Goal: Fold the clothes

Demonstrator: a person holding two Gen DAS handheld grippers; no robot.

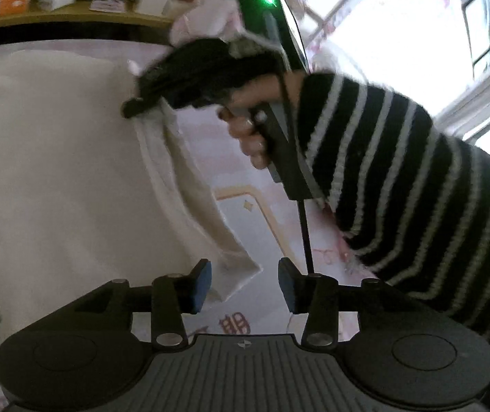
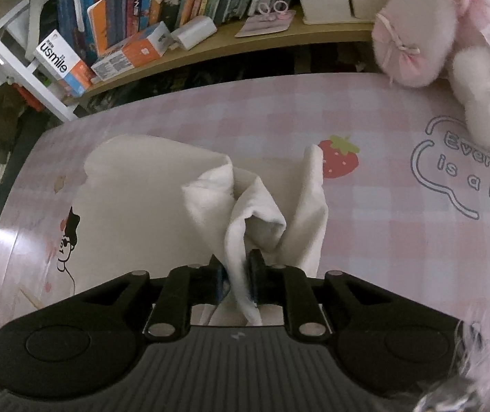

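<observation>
A white T-shirt (image 1: pixel 66 171) with a black cartoon print lies on the pink checked table cover (image 1: pixel 265 233). My left gripper (image 1: pixel 245 285) is open and empty, just above the shirt's near corner. My right gripper (image 2: pixel 236 274) is shut on a bunched edge of the white T-shirt (image 2: pixel 238 206) and lifts it off the table. In the left wrist view the right gripper (image 1: pixel 135 106) shows held by a hand in a striped sleeve, pinching the shirt's right edge, which hangs down from it.
A pink plush toy (image 2: pixel 451 41) sits at the table's far right. A wooden shelf (image 2: pixel 210 51) with books and boxes runs behind the table. The table cover (image 2: pixel 382 206) has a strawberry and lettering printed on it.
</observation>
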